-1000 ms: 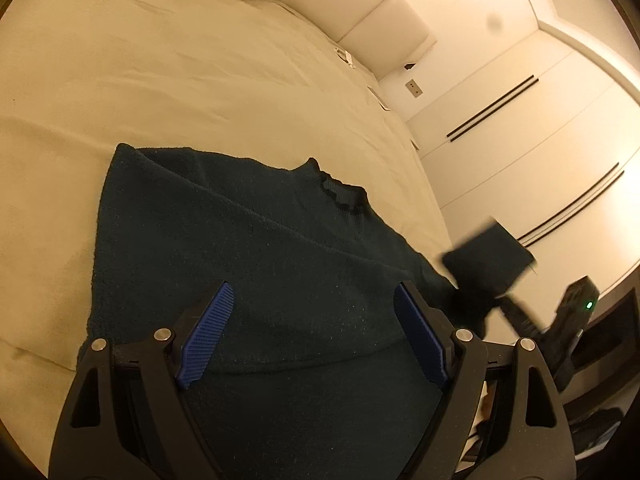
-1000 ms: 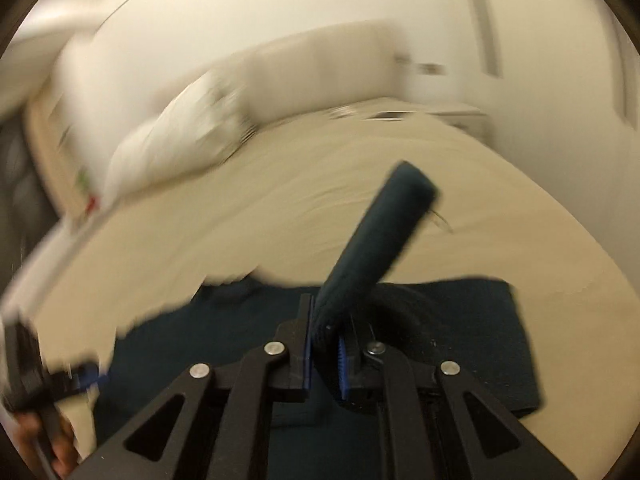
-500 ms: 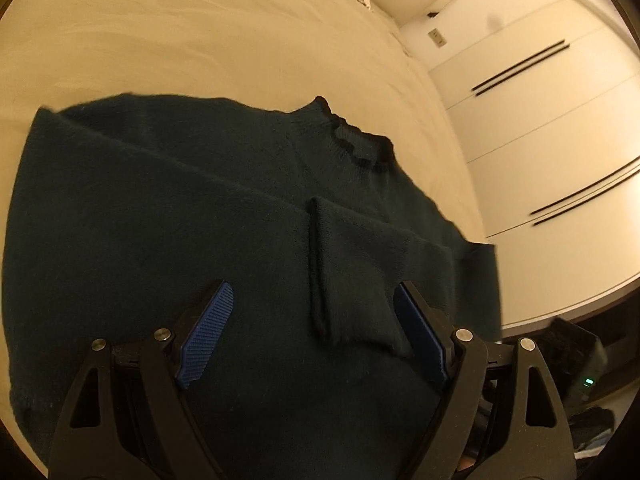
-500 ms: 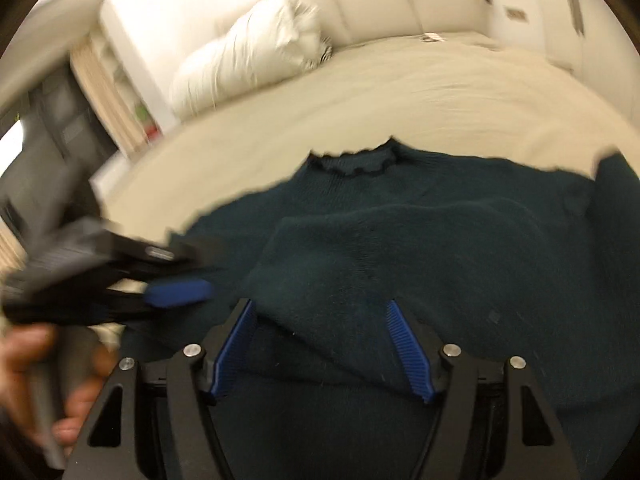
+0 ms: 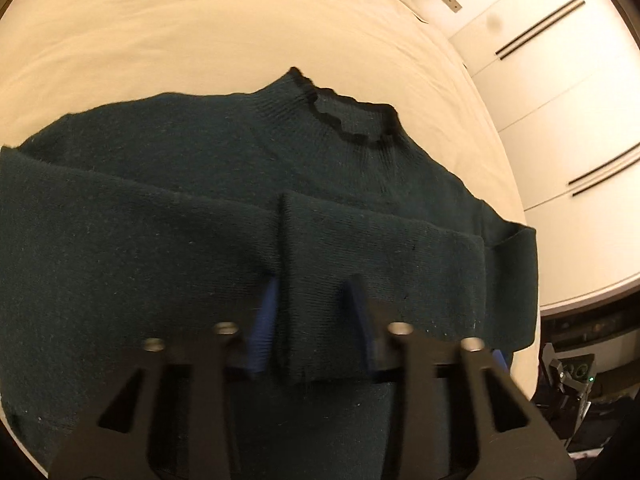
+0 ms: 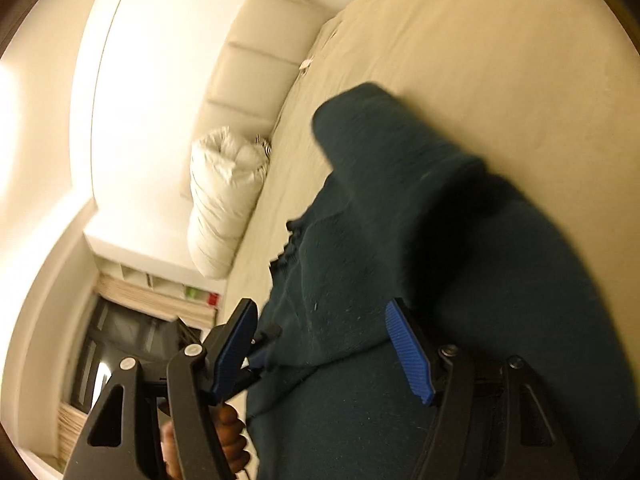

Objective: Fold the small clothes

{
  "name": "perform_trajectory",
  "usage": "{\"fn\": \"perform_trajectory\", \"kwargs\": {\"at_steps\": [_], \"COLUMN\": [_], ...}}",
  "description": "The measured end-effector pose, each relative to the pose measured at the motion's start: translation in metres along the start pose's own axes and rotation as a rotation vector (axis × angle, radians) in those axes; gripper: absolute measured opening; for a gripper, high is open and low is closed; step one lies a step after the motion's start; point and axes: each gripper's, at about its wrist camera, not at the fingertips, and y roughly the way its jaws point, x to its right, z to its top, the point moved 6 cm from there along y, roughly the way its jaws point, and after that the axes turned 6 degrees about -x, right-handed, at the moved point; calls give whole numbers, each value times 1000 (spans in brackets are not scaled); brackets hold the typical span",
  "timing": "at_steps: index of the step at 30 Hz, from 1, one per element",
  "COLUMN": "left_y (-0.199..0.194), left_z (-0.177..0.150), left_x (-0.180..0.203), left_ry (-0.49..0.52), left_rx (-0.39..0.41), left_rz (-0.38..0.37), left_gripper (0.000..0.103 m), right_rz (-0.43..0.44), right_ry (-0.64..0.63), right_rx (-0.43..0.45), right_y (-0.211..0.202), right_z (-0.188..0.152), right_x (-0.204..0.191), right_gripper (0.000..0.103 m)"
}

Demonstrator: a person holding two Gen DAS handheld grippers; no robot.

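On the cream bed (image 5: pixel 200 32), in the left wrist view, a dark green sweater (image 5: pixel 140 240) lay spread flat, its collar (image 5: pixel 352 120) on the far side. Both sleeves were folded across its chest, and the right sleeve's cuff (image 5: pixel 316 300) sat between the pads of the left gripper (image 5: pixel 314 320). Its jaws had just been closing on that cuff, though whether the pads pressed it could not be told. White cupboards (image 5: pixel 560 100) stood to the right.

From the right wrist view, tilted and blurred, the right gripper (image 6: pixel 324 344) hung open over the sweater (image 6: pixel 460 280), nothing pinched between its blue pads (image 6: pixel 408 352). A white pillow (image 6: pixel 224 200) lay against the headboard (image 6: pixel 256 60) at the far end. Part of a hand (image 6: pixel 228 432) showed at lower left.
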Motion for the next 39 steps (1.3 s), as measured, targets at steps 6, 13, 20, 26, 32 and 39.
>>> {"fn": "perform_trajectory", "kwargs": {"at_steps": [6, 13, 20, 26, 32, 39], "left_y": [-15, -25, -67, -81, -69, -52], "left_z": [-2, -6, -16, -23, -19, -23], "left_x": [-7, -6, -22, -59, -89, -95], "left_ry": [-9, 2, 0, -53, -89, -53], "left_rx": [22, 56, 161, 192, 178, 162], "left_rz": [-75, -111, -114, -72, -50, -17], "left_gripper": [7, 6, 5, 5, 6, 6], "right_rz": [14, 30, 14, 61, 80, 77], "right_ry": [18, 47, 94, 136, 193, 218], "right_rx": [-9, 13, 66, 99, 141, 165], "right_y": [0, -20, -31, -21, -23, -30], "right_z": [-2, -10, 4, 22, 37, 45], "right_x": [-6, -4, 11, 9, 23, 34], "right_gripper": [70, 72, 72, 79, 82, 75]}}
